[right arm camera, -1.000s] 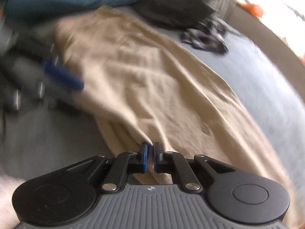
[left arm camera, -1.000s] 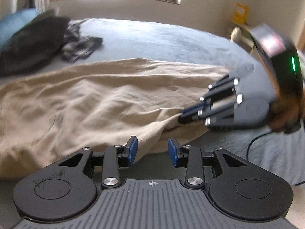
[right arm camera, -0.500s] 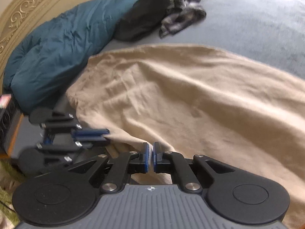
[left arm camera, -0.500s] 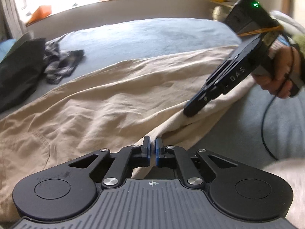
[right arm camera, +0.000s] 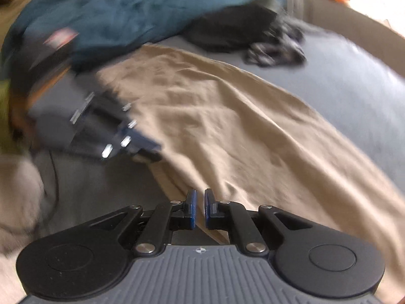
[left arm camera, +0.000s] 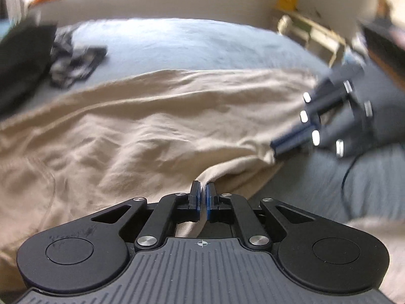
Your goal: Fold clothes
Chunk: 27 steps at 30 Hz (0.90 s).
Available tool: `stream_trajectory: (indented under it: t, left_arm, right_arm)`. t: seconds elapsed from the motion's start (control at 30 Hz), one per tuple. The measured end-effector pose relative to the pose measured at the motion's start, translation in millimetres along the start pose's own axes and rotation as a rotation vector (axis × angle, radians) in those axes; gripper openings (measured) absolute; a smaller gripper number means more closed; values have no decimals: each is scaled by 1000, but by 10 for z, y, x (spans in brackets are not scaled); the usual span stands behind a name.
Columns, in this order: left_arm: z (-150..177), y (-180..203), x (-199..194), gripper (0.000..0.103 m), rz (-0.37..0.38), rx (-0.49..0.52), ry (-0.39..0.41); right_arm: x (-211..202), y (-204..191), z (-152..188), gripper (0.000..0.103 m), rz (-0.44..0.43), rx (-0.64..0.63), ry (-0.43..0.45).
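Observation:
A tan garment point(left arm camera: 152, 126) lies spread across the grey-blue bed point(left arm camera: 189, 43), wrinkled, with its near edge toward me. My left gripper point(left arm camera: 203, 186) is shut on a raised ridge of that near edge. In the right wrist view the same garment point(right arm camera: 227, 126) runs diagonally, and my right gripper point(right arm camera: 200, 193) pinches its edge further along, its jaws just starting to part with cloth still between the pads. Each gripper shows blurred in the other's view: the right gripper point(left arm camera: 276, 149) at the hem, the left gripper point(right arm camera: 152, 149) at the cloth's left edge.
A black garment point(left arm camera: 22, 58) and a dark patterned one point(left arm camera: 76, 63) lie at the far left of the bed. A teal duvet point(right arm camera: 114, 12) is bunched at the head end. A pale shelf point(left arm camera: 311, 33) stands beyond the bed. A black cable point(left arm camera: 349, 177) trails on the cover.
My left gripper went from open to shut on the garment's near edge. The right gripper has swung back and lifted its pinched hem; a narrow gap now shows between its pads.

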<state>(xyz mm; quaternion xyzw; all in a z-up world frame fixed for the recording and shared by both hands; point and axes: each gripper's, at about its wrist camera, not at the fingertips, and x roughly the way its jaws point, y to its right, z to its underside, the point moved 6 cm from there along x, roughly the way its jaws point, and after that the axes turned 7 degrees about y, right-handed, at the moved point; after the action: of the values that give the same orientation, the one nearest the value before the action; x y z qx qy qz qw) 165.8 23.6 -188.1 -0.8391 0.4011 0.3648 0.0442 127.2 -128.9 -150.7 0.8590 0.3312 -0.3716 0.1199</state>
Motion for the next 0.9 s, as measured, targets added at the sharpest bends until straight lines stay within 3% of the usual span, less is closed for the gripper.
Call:
stream_trajectory:
  t: [0.23, 0.43, 0.5, 0.63, 0.77, 0.83, 0.9]
  left_arm:
    - [-29, -310, 129, 3, 88, -266, -43]
    - [4, -535, 207, 4, 171, -503, -39]
    - [0, -536, 213, 4, 174, -500, -34]
    - [-1, -476, 229, 5, 156, -454, -40]
    - [10, -580, 272, 7, 150, -542, -60]
    - [22, -622, 279, 7, 153, -575, -65]
    - [32, -649, 278, 7, 155, -593, -65]
  right_arm:
    - [224, -332, 52, 6, 61, -339, -6]
    - [442, -306, 51, 6, 109, -440, -16]
    - [512, -172, -6, 6, 100, -352, -14]
    - [603, 224, -109, 6, 28, -23, -3]
    - [545, 506, -124, 8, 3, 225, 24]
    - [436, 515, -163, 9, 23, 219, 58]
    - [364, 393, -160, 10, 43, 123, 58]
